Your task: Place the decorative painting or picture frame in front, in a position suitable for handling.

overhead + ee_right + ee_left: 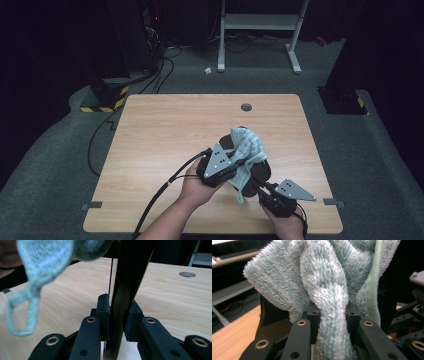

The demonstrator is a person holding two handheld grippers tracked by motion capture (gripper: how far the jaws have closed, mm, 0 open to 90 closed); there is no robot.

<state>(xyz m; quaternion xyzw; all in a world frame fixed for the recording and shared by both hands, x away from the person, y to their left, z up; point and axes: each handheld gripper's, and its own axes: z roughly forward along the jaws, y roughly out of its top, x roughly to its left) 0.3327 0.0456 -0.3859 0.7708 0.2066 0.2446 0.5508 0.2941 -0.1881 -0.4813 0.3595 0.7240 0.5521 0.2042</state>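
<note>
In the left gripper view the fingers [312,315] of the left gripper [331,315] are pinching a twisted fold of a fluffy pale blue-green towel [324,277], which bulges up and out above them and hangs on down between the arms of the gripper. In the right gripper view the fingers [103,305] of the right gripper [118,312] are clamped on the thin edge of a black, glossy frying pan [132,267], which rises upright from them; a corner of the towel with its stitched hanging loop [23,310] dangles at the upper left of that view, clear of the wood. From the high view, the left gripper [235,161] sits in the person's left hand [197,186] above the middle of the surface [165,130], with the towel [247,147] draped over the top of the pan [261,171] and a strip of it hanging down toward the near edge. The right gripper [260,189], in the right hand [286,223], holds the pan from the near right side, so both towel and pan are lifted off the light wooden surface. A round cable hole [246,107] lies in the surface farther back, and black cables [160,192] trail from the left gripper toward the near edge.
</note>
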